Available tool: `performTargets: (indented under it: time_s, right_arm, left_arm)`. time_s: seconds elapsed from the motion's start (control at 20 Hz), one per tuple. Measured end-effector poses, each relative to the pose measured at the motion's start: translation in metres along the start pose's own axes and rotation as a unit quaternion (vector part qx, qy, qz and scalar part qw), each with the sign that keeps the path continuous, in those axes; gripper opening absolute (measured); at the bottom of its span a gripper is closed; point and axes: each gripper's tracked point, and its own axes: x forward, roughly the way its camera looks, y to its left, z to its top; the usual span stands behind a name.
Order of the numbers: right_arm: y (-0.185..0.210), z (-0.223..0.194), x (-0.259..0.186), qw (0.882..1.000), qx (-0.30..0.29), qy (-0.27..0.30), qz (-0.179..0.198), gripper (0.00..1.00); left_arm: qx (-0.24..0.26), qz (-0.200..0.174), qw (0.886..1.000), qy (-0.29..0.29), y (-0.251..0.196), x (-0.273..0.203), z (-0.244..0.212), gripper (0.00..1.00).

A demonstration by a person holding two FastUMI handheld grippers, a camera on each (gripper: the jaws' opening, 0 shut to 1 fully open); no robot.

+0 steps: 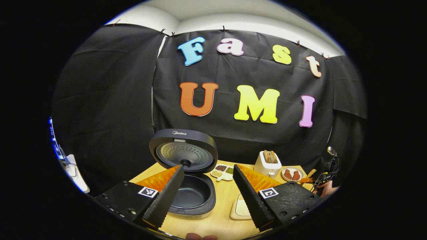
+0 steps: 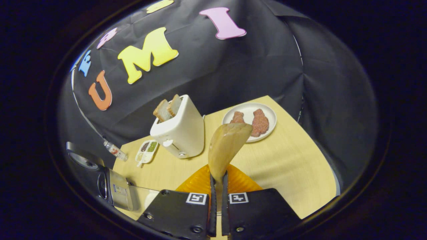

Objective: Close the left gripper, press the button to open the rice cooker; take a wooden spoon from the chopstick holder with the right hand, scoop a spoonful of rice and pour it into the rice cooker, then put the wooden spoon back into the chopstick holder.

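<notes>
My right gripper is clamped on the wooden spoon, bowl up and empty-looking; my left gripper hangs spread wide over the rice cooker, lid up. Beyond, toaster and plate crowd the table: a careless swing could clip them, or twist the handle loose.

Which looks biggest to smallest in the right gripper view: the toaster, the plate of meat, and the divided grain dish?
1. Toaster
2. Plate of meat, slightly smaller-looking, though it lies farther back
3. Divided grain dish, clearly smallest
</notes>
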Motion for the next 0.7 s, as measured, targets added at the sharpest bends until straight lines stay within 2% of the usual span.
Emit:
performTargets:
  time_s: [0.15, 0.3, 0.55, 0.7]
  right_arm:
    - [0.021, 0.023, -0.038, 0.999, -0.010, -0.048, -0.021, 0.11]
    - [0.064, 0.023, -0.077, 0.997, -0.015, -0.069, -0.024, 0.11]
    - [0.146, -0.018, -0.102, 0.997, -0.026, -0.073, -0.020, 0.11]
    - [0.171, -0.055, -0.097, 0.996, -0.046, -0.066, -0.035, 0.11]
  left_arm:
    - [0.006, -0.013, 1.000, -0.009, 0.013, -0.009, 0.001, 0.95]
    - [0.010, -0.024, 0.999, -0.021, 0.035, -0.018, 0.004, 0.95]
    - [-0.003, -0.045, 0.999, -0.024, 0.073, -0.032, 0.004, 0.95]
    - [-0.006, -0.046, 0.999, -0.018, 0.098, -0.040, 0.004, 0.95]
